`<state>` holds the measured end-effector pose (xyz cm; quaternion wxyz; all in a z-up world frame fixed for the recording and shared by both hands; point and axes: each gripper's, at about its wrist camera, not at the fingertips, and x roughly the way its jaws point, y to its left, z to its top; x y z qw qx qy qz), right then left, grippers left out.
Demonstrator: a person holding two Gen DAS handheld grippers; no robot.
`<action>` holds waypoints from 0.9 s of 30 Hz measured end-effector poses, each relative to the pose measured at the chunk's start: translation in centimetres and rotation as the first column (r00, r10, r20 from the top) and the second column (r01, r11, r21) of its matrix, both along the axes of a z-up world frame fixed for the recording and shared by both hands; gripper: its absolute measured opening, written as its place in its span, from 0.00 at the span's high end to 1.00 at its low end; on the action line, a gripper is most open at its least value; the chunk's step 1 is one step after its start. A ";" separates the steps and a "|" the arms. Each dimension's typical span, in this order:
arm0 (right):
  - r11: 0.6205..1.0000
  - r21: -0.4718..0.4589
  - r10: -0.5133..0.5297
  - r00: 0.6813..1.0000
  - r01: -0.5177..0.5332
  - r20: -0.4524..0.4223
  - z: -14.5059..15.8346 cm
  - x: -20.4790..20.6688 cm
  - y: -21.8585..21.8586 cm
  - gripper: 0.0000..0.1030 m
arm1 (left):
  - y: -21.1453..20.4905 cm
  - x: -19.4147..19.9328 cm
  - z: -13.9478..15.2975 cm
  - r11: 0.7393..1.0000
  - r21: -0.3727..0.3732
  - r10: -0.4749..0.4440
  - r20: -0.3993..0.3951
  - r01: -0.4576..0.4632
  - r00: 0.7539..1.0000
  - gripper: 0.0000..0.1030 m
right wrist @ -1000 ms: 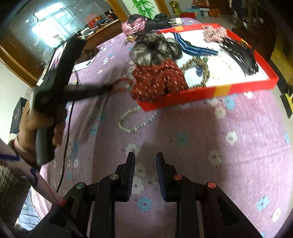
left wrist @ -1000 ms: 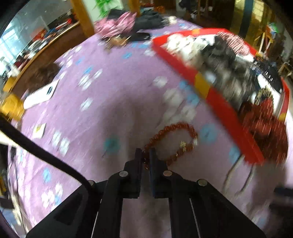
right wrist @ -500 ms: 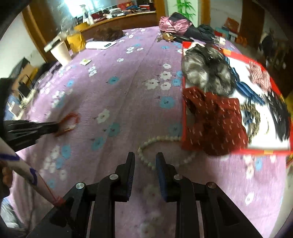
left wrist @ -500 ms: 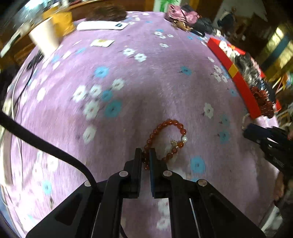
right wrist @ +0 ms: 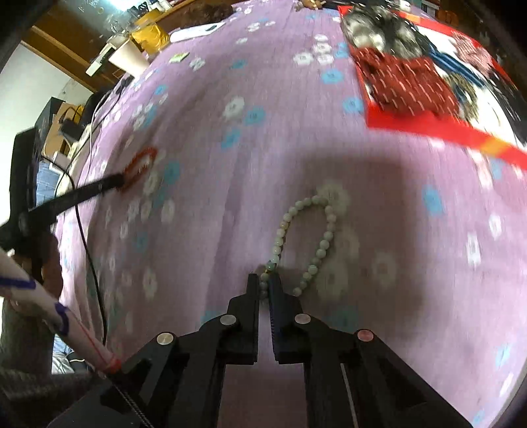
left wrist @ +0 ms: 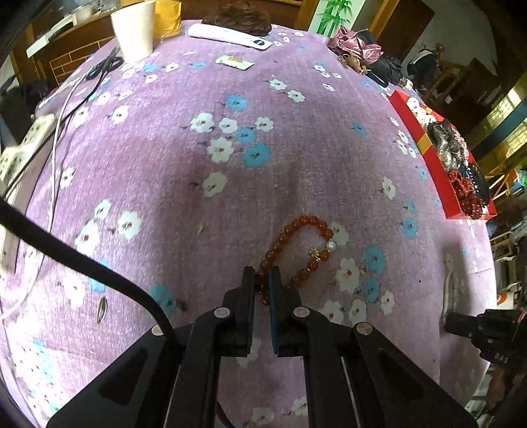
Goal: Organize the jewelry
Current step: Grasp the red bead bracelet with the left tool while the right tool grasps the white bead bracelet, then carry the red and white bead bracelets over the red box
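Early-to-mid stage by the look of it — two bead strings are out on the purple floral tablecloth, neither sorted into a final place that can be seen. The left gripper is pressed together on the near end of the red-orange bead bracelet with a white pearl and gold charm, low centre of the left wrist view; the rest of that loop lies flat on the cloth. In the right wrist view the same bracelet is a red blur at mid left. The right gripper has its jaws closing, with the near end of the pale green-white bead necklace between them, centre of that frame; the pads look to be touching the beads, though motion blur leaves it unsure.

Left to do, as a guess: lift both strings and lay them where they belong, likely the red shallow tray at right edge of the left view, upper right of the right view. It already holds dark red spotted fabric, grey and black pieces — crowded, so free room is tight.

Around: white paper cup upper left, white power strip and cables at left edge, a small card top centre. Nothing lies between the grippers and the tray.
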<state>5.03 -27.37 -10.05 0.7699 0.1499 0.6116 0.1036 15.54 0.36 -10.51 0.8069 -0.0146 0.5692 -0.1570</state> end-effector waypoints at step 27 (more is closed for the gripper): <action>0.936 -0.283 -0.171 0.973 0.210 0.157 0.6 -0.6 0.0 0.95 | -1.8 -0.1 0.1 0.991 0.071 -0.116 0.084 0.110 0.990 0.94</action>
